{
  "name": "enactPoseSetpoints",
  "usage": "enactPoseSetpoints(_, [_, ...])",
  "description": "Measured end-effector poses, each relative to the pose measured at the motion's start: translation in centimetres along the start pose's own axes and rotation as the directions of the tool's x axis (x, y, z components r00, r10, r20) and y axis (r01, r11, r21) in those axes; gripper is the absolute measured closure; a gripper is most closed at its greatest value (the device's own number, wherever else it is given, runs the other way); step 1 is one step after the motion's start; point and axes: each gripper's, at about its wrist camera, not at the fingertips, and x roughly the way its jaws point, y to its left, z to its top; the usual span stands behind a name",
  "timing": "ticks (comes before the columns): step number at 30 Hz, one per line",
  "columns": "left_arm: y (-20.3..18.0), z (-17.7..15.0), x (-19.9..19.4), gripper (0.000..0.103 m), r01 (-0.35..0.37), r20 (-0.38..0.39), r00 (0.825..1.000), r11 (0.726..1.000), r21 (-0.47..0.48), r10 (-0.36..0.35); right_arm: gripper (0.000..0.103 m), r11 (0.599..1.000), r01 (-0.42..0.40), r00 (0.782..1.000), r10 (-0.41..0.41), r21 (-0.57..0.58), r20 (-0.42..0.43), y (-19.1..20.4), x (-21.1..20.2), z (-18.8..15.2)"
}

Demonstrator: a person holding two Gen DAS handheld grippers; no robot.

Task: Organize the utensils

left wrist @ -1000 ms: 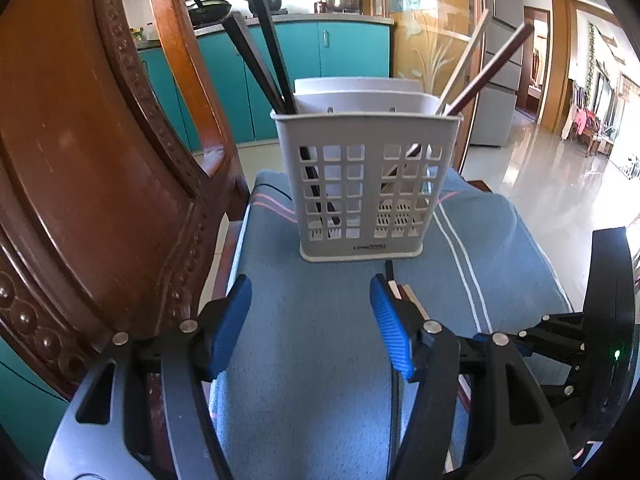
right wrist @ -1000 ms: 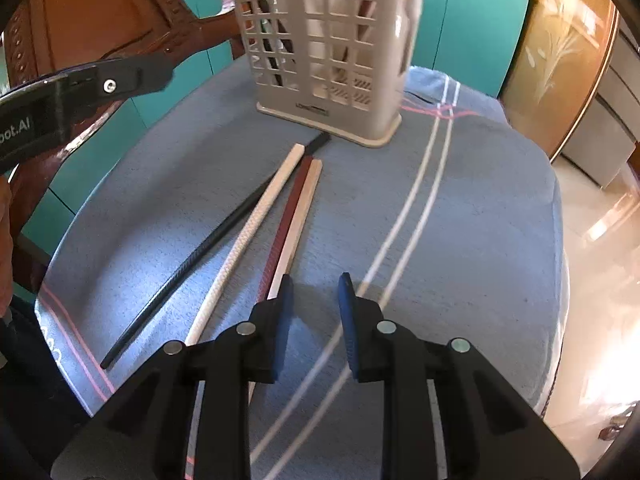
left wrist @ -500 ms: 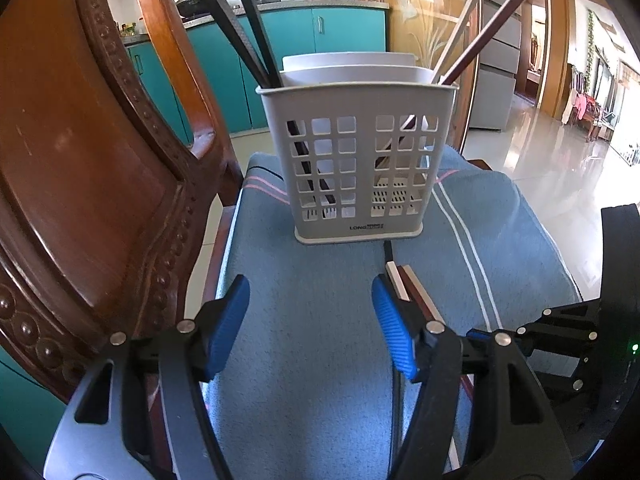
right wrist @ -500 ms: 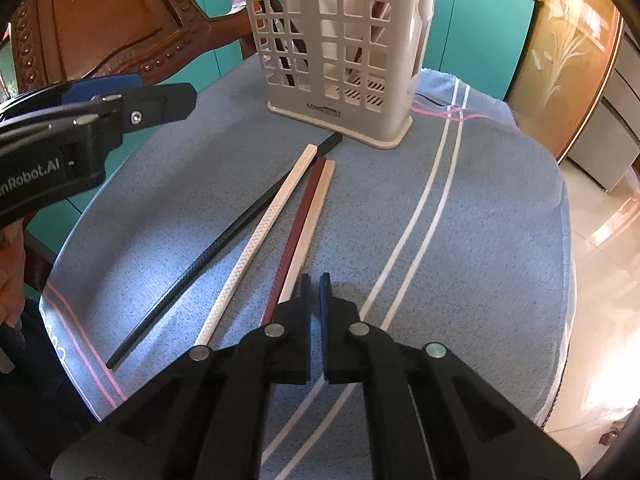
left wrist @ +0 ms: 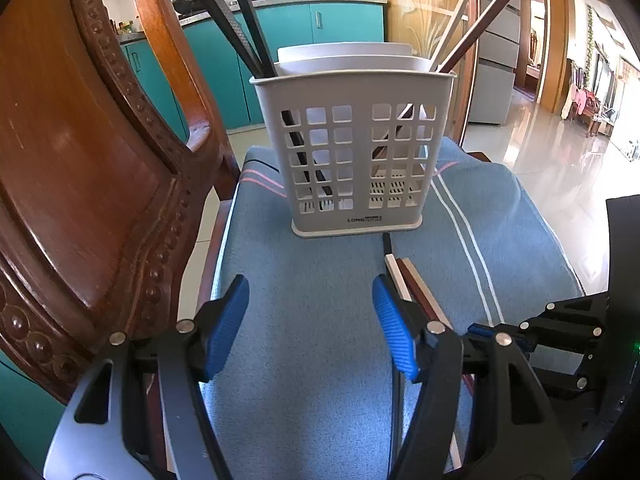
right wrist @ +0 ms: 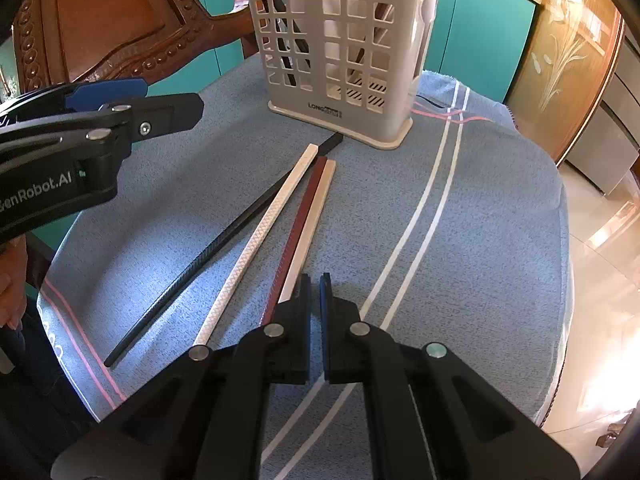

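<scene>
A grey perforated utensil basket stands upright on the blue cloth and holds black, brown and pale chopsticks. Several loose chopsticks lie side by side in front of it: a black one, a white patterned one, a dark red one and a cream one. My left gripper is open and empty, just left of the chopstick tips. My right gripper is shut with nothing between its fingers, hovering by the near part of the cream chopstick.
A carved wooden chair back rises close on the left. The blue cloth with white stripes covers a small table, whose edge drops off to the right onto a tiled floor. Teal cabinets stand behind.
My right gripper closed from open to shut and moved forward slightly. My left gripper moved closer to the basket and stayed open.
</scene>
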Motion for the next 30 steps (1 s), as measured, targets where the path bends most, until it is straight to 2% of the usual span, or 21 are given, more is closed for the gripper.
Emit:
enactPoseSetpoints(24, [-0.4,-0.3,0.4,0.037,-0.002,-0.011,1.000,1.000,0.007,0.002,0.098,1.000,0.012,1.000,-0.013,-0.013,-0.004,0.0,-0.2,-0.2])
enactPoseSetpoints(26, [-0.4,-0.4,0.5,0.037,-0.002,-0.015,1.000,1.000,0.007,0.002,0.099,0.999,0.032,0.999,-0.032,-0.025,-0.013,-0.2,-0.3,-0.1])
enactPoseSetpoints(30, [-0.2,-0.7,0.5,0.037,0.002,-0.025,1.000,1.000,-0.005,-0.002,0.099,0.992,0.120,0.992,-0.121,-0.033,-0.029,-1.7,-0.4,0.0])
